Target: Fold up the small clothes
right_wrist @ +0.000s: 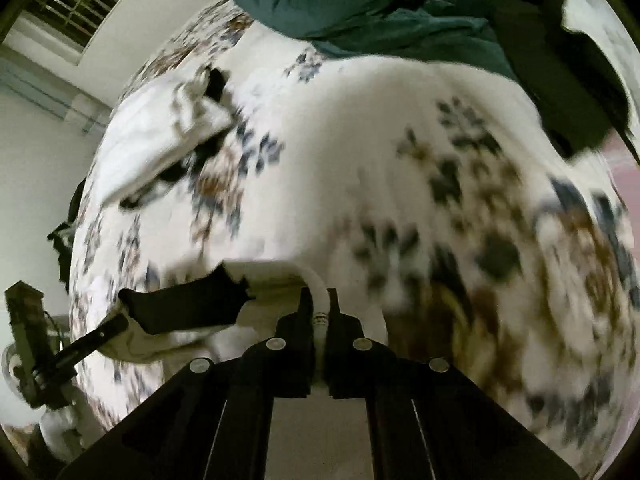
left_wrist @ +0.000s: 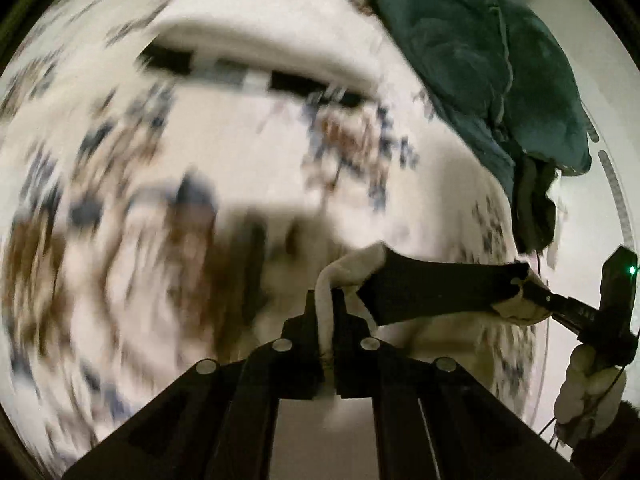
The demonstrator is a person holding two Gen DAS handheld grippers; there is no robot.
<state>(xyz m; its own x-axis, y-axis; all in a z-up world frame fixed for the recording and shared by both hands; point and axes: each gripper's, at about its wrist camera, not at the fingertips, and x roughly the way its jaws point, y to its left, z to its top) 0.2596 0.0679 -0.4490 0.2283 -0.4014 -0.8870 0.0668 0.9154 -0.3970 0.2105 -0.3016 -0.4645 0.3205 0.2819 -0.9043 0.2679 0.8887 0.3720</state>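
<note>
Two hand-held tools are lifting a small white garment (left_wrist: 352,268) off a bed spread with a flower-printed sheet (left_wrist: 248,140), each clamped shut on one end of the cloth. The left tool (left_wrist: 325,312) is pinching a rolled white hem between its closed jaws, and the right tool (right_wrist: 321,312) is doing the same at the other end, where a ribbed edge shows between its jaws. A black panel of the garment (right_wrist: 188,304) is stretching between the two grips, so the piece is hanging in the air just above the sheet and not lying flat. Farther up the bed, a folded white item with a black band (left_wrist: 260,52) is lying on the sheet, and a dark green heap of clothes (left_wrist: 480,64) is sitting beyond it. The background is blurring heavily, so finer detail of the fabric cannot be made out. To do this step well, the person would likely keep both grips level and evenly apart so the cloth stays taut without sagging, carry the held edge across in one smooth sweep, and lower it so the edges meet squarely before either tool lets go; a slack or lopsided pull risks a crooked crease or a slipped hem.
</note>
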